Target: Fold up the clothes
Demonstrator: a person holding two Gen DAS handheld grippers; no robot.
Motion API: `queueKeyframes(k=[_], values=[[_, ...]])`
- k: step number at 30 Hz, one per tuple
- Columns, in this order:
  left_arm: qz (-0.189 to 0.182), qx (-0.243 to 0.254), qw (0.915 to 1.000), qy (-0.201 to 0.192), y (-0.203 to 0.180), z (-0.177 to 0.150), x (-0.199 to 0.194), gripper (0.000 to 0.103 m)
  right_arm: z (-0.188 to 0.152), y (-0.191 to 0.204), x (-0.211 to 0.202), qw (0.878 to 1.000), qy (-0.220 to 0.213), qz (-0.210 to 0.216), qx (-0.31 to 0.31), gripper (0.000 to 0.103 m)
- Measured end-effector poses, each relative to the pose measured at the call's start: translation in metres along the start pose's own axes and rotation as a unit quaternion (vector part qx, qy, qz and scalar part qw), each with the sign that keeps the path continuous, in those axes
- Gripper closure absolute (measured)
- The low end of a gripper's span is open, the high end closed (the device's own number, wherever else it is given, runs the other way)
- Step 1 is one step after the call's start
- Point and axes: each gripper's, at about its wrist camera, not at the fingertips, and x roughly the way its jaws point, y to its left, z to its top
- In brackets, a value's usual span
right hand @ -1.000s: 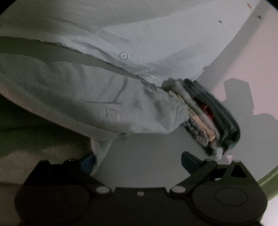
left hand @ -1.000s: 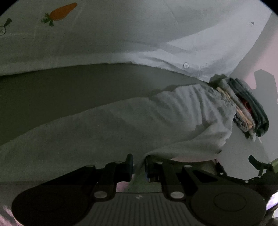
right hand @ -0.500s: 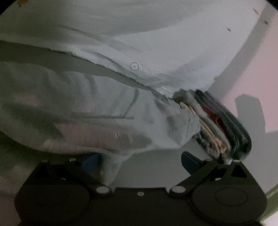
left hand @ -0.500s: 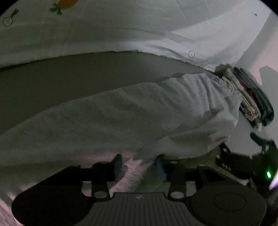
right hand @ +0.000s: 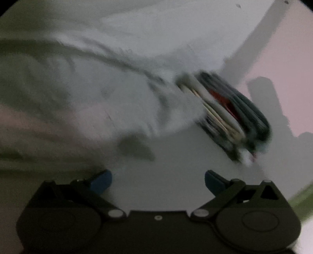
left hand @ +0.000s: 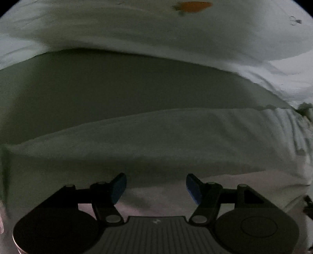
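A pale grey garment [left hand: 156, 140] lies folded lengthwise across the surface in the left wrist view, its near edge just beyond my left gripper [left hand: 156, 186]. That gripper's jaws are opening, with nothing between the blue pads [left hand: 119, 185]. In the blurred right wrist view the same garment [right hand: 101, 101] spreads to the left, ending beside a stack of folded clothes [right hand: 230, 117]. My right gripper [right hand: 158, 180] stands open over bare surface, holding nothing.
A white sheet with a carrot print [left hand: 193, 5] covers the far side, with a dark gap [left hand: 117, 84] between it and the garment. A pale wall [right hand: 289, 58] rises behind the stack at the right.
My left gripper let go of the garment's edge, opened and swung left along it. The right gripper drew back and the cloth left its left pad; the stack now sits closer to centre.
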Motion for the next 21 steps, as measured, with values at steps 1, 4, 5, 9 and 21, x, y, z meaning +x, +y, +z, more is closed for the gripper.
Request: queueKeyframes(k=[1,4,5,9,21], values=[[0.004,-0.003,1.0000,0.000,0.004,-0.003,-0.003,0.033,0.000,-0.004,0.002,1.000,0.011,-0.004,0.006,0.001],[0.021,-0.010,0.9997,-0.001,0.016,-0.011,-0.012,0.030,0.003,-0.018,0.001,0.999,0.024,-0.009,0.034,0.003],[0.025,-0.014,0.9996,-0.001,0.021,-0.015,-0.015,0.029,0.006,-0.022,-0.001,0.999,0.019,0.003,0.046,0.010],[0.029,-0.014,0.9995,-0.008,0.029,-0.032,-0.025,0.024,0.025,-0.022,-0.010,0.994,-0.013,0.075,0.076,0.063],[0.084,0.034,0.9959,-0.007,0.031,-0.067,-0.034,0.001,0.034,0.020,-0.004,0.982,0.000,0.181,0.052,0.059]])
